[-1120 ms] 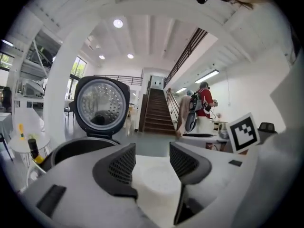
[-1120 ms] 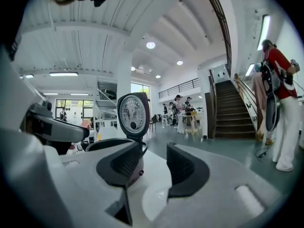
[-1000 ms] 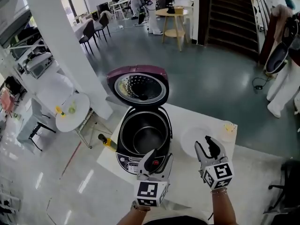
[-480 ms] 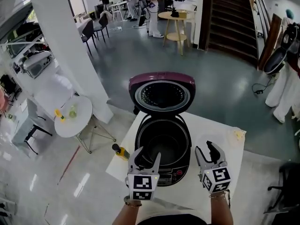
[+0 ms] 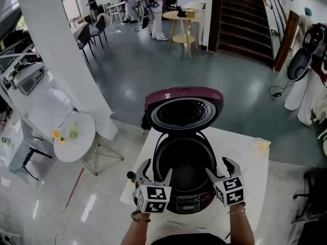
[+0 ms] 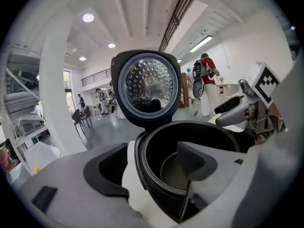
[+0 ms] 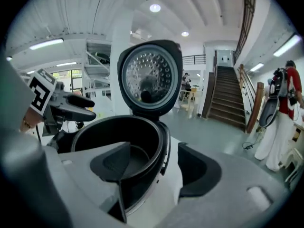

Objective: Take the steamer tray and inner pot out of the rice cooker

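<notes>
1. Inner pot (image 5: 186, 163) sits in the rice cooker (image 5: 190, 204) with the lid (image 5: 184, 111) up, not yet lifted. No steamer tray shows inside it.
2. Left gripper (image 5: 158, 168): jaws wide, have just been opening, nothing pinched. The pot's near-left rim stands between them, one finger inside and one outside.
3. Right gripper (image 5: 218, 167): likewise on the near-right rim, jaws wide and just been opening, with no pad seen pressing.

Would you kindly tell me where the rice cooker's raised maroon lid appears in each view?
Head view: the raised maroon lid, perforated silver plate inside, sits centre, just above mid-height.
Left gripper view: the lid stands upper centre, plate facing the camera.
Right gripper view: the lid stands upper centre, slightly left.
Shared landmark: the cooker's dark round well, directly below the lid everywhere.
</notes>
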Demonstrator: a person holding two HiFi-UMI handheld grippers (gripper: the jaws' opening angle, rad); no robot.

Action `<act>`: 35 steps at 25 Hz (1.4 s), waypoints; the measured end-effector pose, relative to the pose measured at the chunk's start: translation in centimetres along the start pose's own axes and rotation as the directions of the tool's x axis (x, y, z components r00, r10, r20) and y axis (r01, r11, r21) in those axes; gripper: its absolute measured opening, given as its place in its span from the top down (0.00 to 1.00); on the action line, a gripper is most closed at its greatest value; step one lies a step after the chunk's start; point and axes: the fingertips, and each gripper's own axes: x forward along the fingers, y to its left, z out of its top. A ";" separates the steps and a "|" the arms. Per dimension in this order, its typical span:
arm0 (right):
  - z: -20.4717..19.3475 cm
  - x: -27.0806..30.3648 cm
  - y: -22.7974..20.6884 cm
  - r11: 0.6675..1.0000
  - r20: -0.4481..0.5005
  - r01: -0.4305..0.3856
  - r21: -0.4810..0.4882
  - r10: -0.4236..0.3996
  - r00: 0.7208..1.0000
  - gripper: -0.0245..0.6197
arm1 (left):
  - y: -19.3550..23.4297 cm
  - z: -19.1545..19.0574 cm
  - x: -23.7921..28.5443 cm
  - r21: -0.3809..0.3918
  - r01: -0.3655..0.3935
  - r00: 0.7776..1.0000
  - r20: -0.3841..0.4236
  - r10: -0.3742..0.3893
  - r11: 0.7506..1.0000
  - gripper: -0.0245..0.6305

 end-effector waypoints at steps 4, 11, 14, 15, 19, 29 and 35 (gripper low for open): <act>-0.6 2.0 0.6 0.999 -0.095 0.018 -0.036 -0.021 0.995 0.49 | 0.2 -1.8 2.7 0.071 0.102 0.989 -0.117 -0.093 0.992 0.37; -2.4 5.0 -0.2 0.982 -0.322 0.032 -0.186 -0.092 0.942 0.47 | -0.4 -3.8 6.1 0.187 0.229 0.940 -0.296 -0.168 0.955 0.36; -2.8 6.8 0.0 0.969 -0.414 -0.007 -0.248 -0.100 0.905 0.47 | -0.1 -4.0 7.7 0.246 0.247 0.930 -0.331 -0.158 0.937 0.36; -2.8 7.4 0.1 0.963 -0.441 -0.023 -0.269 -0.102 0.891 0.47 | 0.1 -4.2 8.2 0.266 0.244 0.929 -0.340 -0.146 0.933 0.36; -3.7 9.7 -0.2 0.927 -0.531 -0.061 -0.369 -0.156 0.833 0.47 | 0.3 -6.0 9.7 0.308 0.265 0.893 -0.437 -0.112 0.914 0.36; -3.6 10.4 -1.0 0.924 -0.569 -0.032 -0.382 -0.208 0.796 0.59 | 1.8 -6.4 10.7 0.265 0.247 0.867 -0.491 -0.090 0.932 0.50; -0.7 8.9 -0.4 0.937 -0.459 0.028 -0.349 -0.197 0.866 0.73 | 1.7 -5.3 9.8 0.213 0.274 0.869 -0.473 -0.146 0.938 0.55</act>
